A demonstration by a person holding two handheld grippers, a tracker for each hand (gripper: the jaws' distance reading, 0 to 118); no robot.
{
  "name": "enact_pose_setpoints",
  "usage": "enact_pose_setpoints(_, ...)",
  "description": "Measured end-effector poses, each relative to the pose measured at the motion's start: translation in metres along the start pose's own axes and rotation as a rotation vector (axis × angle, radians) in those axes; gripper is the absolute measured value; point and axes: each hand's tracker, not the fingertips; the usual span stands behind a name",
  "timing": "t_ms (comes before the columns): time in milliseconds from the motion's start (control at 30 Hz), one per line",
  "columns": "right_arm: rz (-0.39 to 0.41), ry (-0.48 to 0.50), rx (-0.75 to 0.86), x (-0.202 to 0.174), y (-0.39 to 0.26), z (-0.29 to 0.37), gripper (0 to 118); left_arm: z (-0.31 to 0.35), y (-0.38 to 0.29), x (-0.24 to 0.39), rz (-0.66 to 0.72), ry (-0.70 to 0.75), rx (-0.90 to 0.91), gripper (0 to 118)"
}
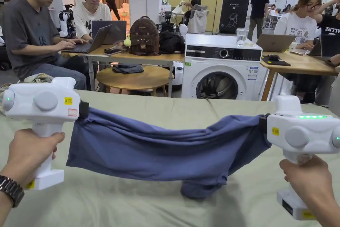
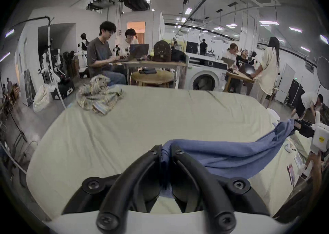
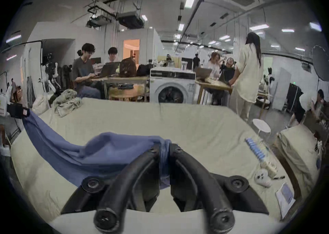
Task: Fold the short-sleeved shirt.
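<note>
Up close, the left gripper (image 2: 166, 150) and right gripper (image 3: 165, 146) each pinch bunched cloth of the blue shirt (image 1: 159, 148), which hangs stretched between them, long axis running left to right, sagging onto the pale green bed sheet (image 1: 132, 204). Beyond stands a washing machine (image 1: 220, 71).

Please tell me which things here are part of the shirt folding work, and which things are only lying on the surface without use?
Part of the job:
blue shirt, stretched between the grippers
left gripper, shut on it
right gripper, shut on it
cloth-covered table

Only lying about:
patterned crumpled garment, far left corner
small items at the right edge
</note>
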Motion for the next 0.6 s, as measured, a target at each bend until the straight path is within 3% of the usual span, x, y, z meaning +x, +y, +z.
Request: enact_pose_setpoints(600,0.075,-0.074,0.181,-0.015,0.135,-0.016,4,0.021,0.11,-0.024,0.022,0.063,0.147,3)
